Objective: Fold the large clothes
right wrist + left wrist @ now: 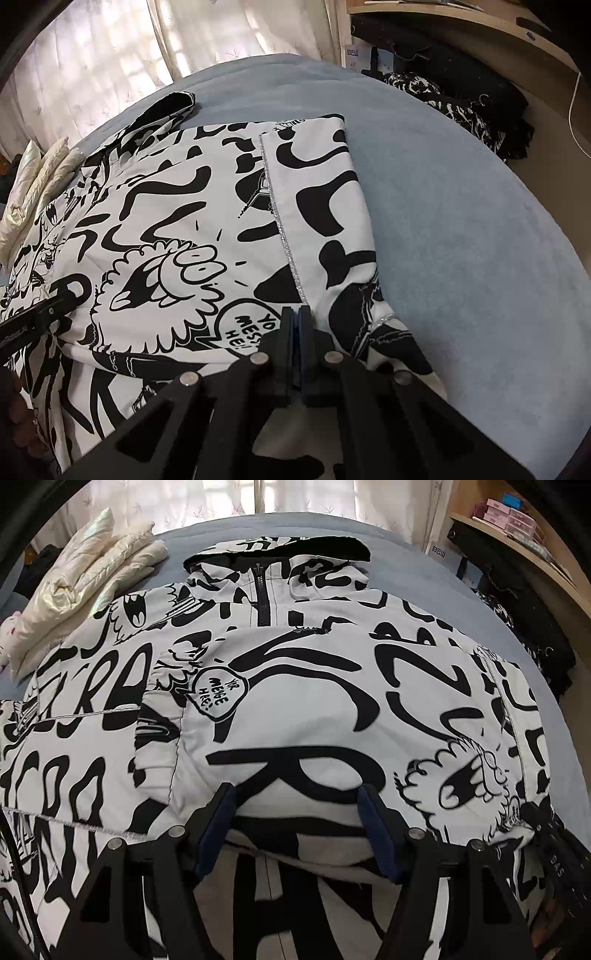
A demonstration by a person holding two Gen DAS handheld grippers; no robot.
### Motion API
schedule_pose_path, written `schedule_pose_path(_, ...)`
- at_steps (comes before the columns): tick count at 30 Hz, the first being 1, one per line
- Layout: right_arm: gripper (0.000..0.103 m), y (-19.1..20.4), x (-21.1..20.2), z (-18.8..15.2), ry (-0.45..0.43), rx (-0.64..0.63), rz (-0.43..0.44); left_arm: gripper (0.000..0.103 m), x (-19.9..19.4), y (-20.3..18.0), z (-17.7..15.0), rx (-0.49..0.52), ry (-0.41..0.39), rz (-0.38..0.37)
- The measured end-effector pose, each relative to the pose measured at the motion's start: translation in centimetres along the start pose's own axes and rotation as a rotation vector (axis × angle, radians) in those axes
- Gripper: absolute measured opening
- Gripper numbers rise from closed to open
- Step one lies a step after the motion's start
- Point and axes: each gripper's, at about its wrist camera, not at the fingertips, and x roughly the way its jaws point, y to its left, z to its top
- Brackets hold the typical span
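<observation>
A padded white jacket (295, 709) with a black graffiti print lies spread on the blue bed, hood and zip at the far end. My left gripper (297, 794) stands wide over the near edge of a thick folded layer. The puffy fabric bulges between its blue pads (218, 819), which press on both sides. In the right wrist view the same jacket (177, 206) fills the left half. My right gripper (299, 314) is shut, its tips pinching the fabric at a silver-piped seam (284, 236) near the jacket's right edge. The left gripper's finger (55, 299) shows at the far left.
A folded cream puffer garment (88, 587) lies at the bed's far left. Bare blue bedsheet (461, 240) stretches right of the jacket. Dark clothes (461, 99) are heaped off the bed's right side under a wooden desk (524, 550). Curtains hang behind the bed.
</observation>
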Motion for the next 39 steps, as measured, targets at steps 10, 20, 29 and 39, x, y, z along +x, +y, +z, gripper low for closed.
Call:
schedule_pose_path(10,0.004,0.4,-0.2,-0.3,0.006,-0.002,-0.004,0.069,-4.2,0.6,-2.7,0.011,0.002,0.0)
schedule_pose_path(20,0.005,0.2,-2.2,-2.3,0.087,0.073,0.024,0.069,-10.1,3.7,-6.2,0.012,-0.053,0.012)
schedule_pose_path(29,0.034,1.3,-6.4,-5.6,0.149,0.151,0.099,0.07,-15.2,6.9,-8.8,0.011,-0.124,-0.002)
schedule_pose_path(39,0.035,6.0,-12.0,-6.1,0.096,0.105,0.18,0.074,-19.7,10.6,-11.1,0.016,-0.196,0.022)
